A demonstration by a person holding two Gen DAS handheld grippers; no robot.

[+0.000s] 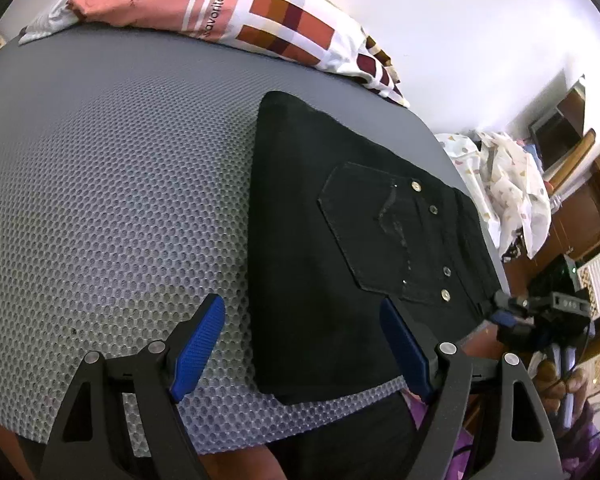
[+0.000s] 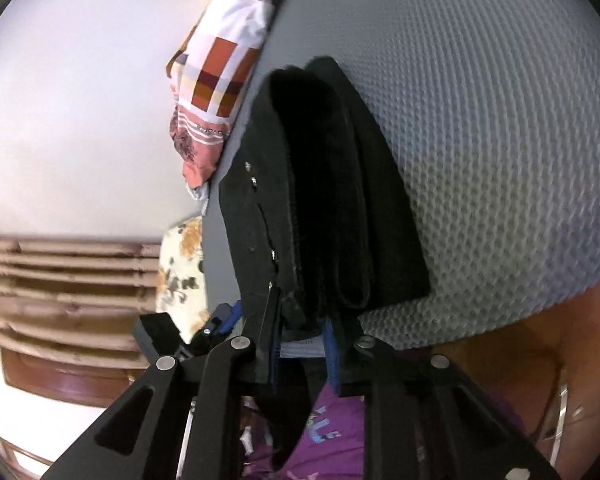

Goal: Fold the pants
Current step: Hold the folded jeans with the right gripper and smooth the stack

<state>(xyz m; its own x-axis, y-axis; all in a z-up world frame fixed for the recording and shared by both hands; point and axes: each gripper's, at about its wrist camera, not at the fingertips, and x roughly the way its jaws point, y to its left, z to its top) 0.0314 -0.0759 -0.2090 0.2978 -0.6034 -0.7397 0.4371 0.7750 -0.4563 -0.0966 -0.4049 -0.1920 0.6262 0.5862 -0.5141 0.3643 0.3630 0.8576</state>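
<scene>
Black pants (image 1: 320, 240) lie folded into a thick rectangle on the right part of a grey mesh mat (image 1: 120, 200), back pocket and studs facing up. My left gripper (image 1: 300, 304) hovers open over the near left edge of the pants, with one blue pad above the mat and the other above the cloth. In the right wrist view the pants (image 2: 340, 200) show as stacked layers. My right gripper (image 2: 302, 308) stands narrow, with the near waist edge pinched between its fingers. The right gripper (image 1: 500, 308) also shows at the waistband corner in the left wrist view.
A heap of pink and checked clothes (image 1: 260, 12) lies along the mat's far edge. White patterned cloth (image 1: 508, 184) and brown wooden furniture (image 1: 580, 184) stand beyond the right edge. A person's purple garment (image 2: 328, 432) is close below the grippers.
</scene>
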